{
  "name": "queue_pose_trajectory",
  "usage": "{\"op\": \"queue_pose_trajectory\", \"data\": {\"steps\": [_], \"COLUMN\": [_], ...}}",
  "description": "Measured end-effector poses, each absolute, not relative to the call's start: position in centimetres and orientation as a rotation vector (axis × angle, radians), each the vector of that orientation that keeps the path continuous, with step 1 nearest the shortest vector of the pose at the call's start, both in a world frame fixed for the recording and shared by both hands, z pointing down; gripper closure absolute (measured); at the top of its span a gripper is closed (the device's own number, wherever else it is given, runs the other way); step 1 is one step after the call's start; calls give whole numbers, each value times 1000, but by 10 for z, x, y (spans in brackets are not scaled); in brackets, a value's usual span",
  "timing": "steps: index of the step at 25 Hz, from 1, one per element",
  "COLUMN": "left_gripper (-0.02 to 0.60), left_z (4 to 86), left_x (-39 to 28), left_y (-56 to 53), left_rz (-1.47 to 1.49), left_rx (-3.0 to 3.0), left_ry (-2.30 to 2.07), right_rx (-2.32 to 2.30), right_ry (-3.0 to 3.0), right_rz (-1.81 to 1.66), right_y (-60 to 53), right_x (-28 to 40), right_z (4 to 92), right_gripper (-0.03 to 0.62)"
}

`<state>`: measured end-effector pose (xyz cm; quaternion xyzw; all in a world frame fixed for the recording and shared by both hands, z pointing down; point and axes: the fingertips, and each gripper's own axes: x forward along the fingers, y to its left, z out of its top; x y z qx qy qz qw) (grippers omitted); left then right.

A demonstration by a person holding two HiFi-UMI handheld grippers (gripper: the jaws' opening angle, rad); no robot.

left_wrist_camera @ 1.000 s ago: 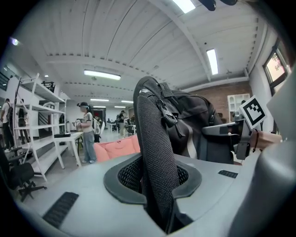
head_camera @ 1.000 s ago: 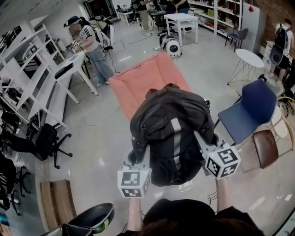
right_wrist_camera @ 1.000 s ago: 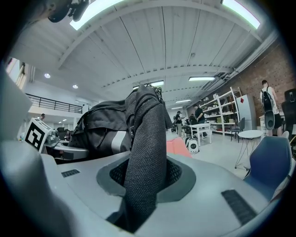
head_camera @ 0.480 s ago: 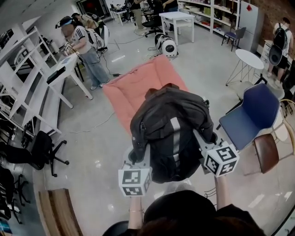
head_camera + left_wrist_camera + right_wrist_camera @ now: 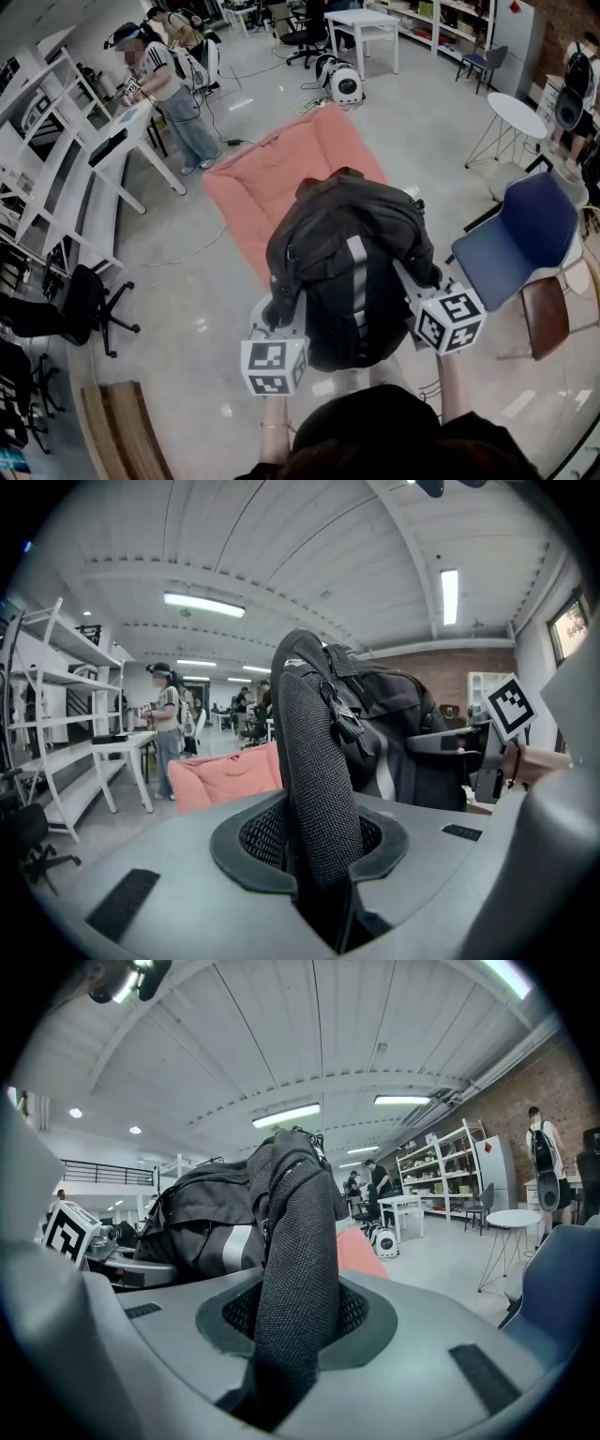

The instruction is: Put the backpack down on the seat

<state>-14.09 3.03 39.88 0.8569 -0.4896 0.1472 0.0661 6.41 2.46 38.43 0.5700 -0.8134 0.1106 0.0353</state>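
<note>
A black backpack [image 5: 352, 267] with a grey stripe hangs in the air between both grippers, above the floor. My left gripper [image 5: 272, 323] is shut on its left mesh shoulder strap [image 5: 314, 780]. My right gripper [image 5: 433, 281] is shut on the right mesh shoulder strap [image 5: 295, 1279]. The straps run up out of each gripper's jaws to the bag [image 5: 394, 733] [image 5: 206, 1213]. A blue chair [image 5: 511, 244] with a bare seat stands to the right of the bag, close to the right gripper.
A pink cushion mat [image 5: 272, 178] lies on the floor beyond the bag. A brown chair [image 5: 546, 314] stands beside the blue one, a round white table [image 5: 511, 117] behind. White shelving [image 5: 56, 169] lines the left. A person [image 5: 173, 94] stands at a white desk far left.
The bag stays held in both grippers. The view has shifted slightly: the mat, the chairs and the floor have slid a little relative to the bag.
</note>
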Motion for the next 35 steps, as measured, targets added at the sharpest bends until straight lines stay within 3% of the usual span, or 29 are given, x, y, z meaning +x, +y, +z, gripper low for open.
{"op": "queue_pose_trajectory", "data": {"steps": [18,35], "left_gripper": [480,480], "left_z": [410,455], "left_x": [-79,-96], "left_y": [-108,-227], "left_rz": [430,499], "left_rx": [2349,2209], "left_ry": [-1648,-1651], "right_rx": [1487,1354], "right_ry": [-2585,-2558], "right_rz": [394,526], "right_y": [-145,-275], "right_x": [123,103], "right_z": [389,439], "right_gripper": [488,489]}}
